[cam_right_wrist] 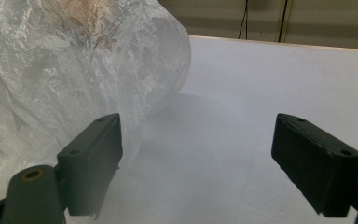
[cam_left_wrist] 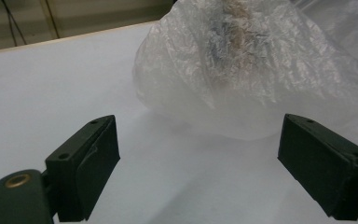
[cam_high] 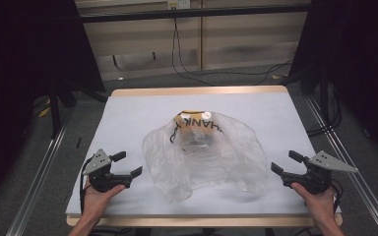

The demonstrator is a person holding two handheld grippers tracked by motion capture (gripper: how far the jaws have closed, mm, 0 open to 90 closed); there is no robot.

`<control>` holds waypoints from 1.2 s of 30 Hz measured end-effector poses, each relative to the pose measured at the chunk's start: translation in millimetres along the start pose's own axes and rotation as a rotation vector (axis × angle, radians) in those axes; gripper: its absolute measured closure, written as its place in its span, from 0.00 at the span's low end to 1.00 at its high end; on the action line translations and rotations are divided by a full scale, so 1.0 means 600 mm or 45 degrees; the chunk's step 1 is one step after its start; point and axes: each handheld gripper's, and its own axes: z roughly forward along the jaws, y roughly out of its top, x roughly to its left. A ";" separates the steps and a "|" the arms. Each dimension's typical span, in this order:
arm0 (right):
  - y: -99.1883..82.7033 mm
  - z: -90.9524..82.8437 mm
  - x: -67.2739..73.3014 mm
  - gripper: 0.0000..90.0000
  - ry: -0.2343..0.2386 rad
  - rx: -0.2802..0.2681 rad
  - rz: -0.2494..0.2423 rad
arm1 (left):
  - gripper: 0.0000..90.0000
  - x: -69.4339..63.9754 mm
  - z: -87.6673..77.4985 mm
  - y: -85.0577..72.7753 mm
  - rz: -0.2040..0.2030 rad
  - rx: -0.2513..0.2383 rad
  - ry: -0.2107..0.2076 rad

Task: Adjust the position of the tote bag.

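1. High view: the thin plastic bag lies crumpled between the left gripper and the right gripper, apart from both. Jaws wide, empty.
2. Left gripper view: the bag sits ahead, slightly right. Judged light, limp, slippery.
3. Right gripper view: the bag lies ahead-left, just beyond the near jaw. Pinch a gathered fold at its edge.

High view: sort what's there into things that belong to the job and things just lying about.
Belongs to the job:
- plastic bag
- left tongs, open
- right tongs, open

Just lying about:
- cables on the floor beyond the table
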 end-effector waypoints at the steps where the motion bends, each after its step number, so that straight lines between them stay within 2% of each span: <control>1: 0.000 0.000 0.000 0.19 0.000 0.000 0.000 | 0.13 -0.001 0.000 0.000 0.002 0.002 -0.008; 2: 0.000 -0.001 -0.001 0.20 0.004 0.003 0.002 | 0.13 -0.002 0.001 0.000 -0.008 -0.003 -0.029; 3: 0.001 -0.003 -0.002 0.23 0.023 0.005 0.004 | 0.12 -0.003 0.000 0.001 0.005 0.008 -0.006; 7: 0.002 -0.004 -0.002 0.25 0.039 0.023 0.015 | 0.10 -0.005 -0.005 0.003 -0.003 -0.015 -0.020; 8: 0.002 -0.004 -0.002 0.26 0.055 0.039 0.013 | 0.09 -0.006 -0.006 0.003 -0.005 -0.014 -0.009; 10: 0.003 -0.004 -0.001 0.27 0.067 0.050 0.021 | 0.13 -0.007 -0.008 0.005 0.007 -0.002 0.005; 11: 0.003 -0.005 -0.001 0.28 0.073 0.058 0.025 | 0.13 -0.007 -0.008 0.005 -0.005 -0.002 -0.010; 12: 0.003 -0.006 0.001 0.29 0.075 0.060 0.029 | 0.19 -0.009 -0.007 0.005 -0.001 0.000 -0.041; 13: 0.003 -0.006 0.001 0.29 0.075 0.060 0.029 | 0.23 -0.009 -0.007 0.005 -0.001 0.000 -0.041; 15: 0.003 -0.006 0.003 0.31 0.081 0.060 0.019 | 0.23 -0.014 -0.006 0.007 0.018 0.010 -0.051; 16: 0.003 -0.006 0.003 0.31 0.081 0.060 0.019 | 0.23 -0.016 -0.004 0.007 0.013 -0.001 -0.074; 18: 0.004 -0.005 0.006 0.32 0.089 0.059 0.015 | 0.26 -0.022 -0.006 0.009 0.023 0.022 -0.059; 19: 0.005 -0.004 0.010 0.35 0.102 0.054 0.011 | 0.29 -0.024 -0.005 0.009 0.012 0.011 -0.085; 20: 0.005 -0.004 0.010 0.35 0.102 0.054 0.011 | 0.29 -0.026 -0.007 0.010 0.030 0.027 -0.070; 21: 0.005 -0.004 0.011 0.36 0.110 0.055 0.006 | 0.30 -0.028 -0.007 0.011 0.028 0.015 -0.103; 22: 0.007 -0.004 0.015 0.37 0.128 0.059 -0.003 | 0.31 -0.029 -0.009 0.012 0.043 0.028 -0.090; 23: 0.007 -0.004 0.017 0.38 0.133 0.066 -0.017 | 0.32 -0.032 -0.010 0.013 0.025 0.019 -0.111; 25: 0.008 -0.003 0.024 0.40 0.157 0.081 -0.035 | 0.35 -0.034 -0.014 0.014 0.030 0.024 -0.124; 27: 0.011 -0.001 0.033 0.43 0.193 0.090 -0.069 | 0.37 -0.043 -0.020 0.015 0.006 0.033 -0.133; 32: 0.016 0.001 0.047 0.49 0.251 0.099 -0.102 | 0.39 -0.056 -0.031 0.014 0.026 0.041 -0.153; 36: 0.021 -0.001 0.067 0.55 0.319 0.098 -0.148 | 0.42 -0.073 -0.039 0.018 0.028 0.014 -0.206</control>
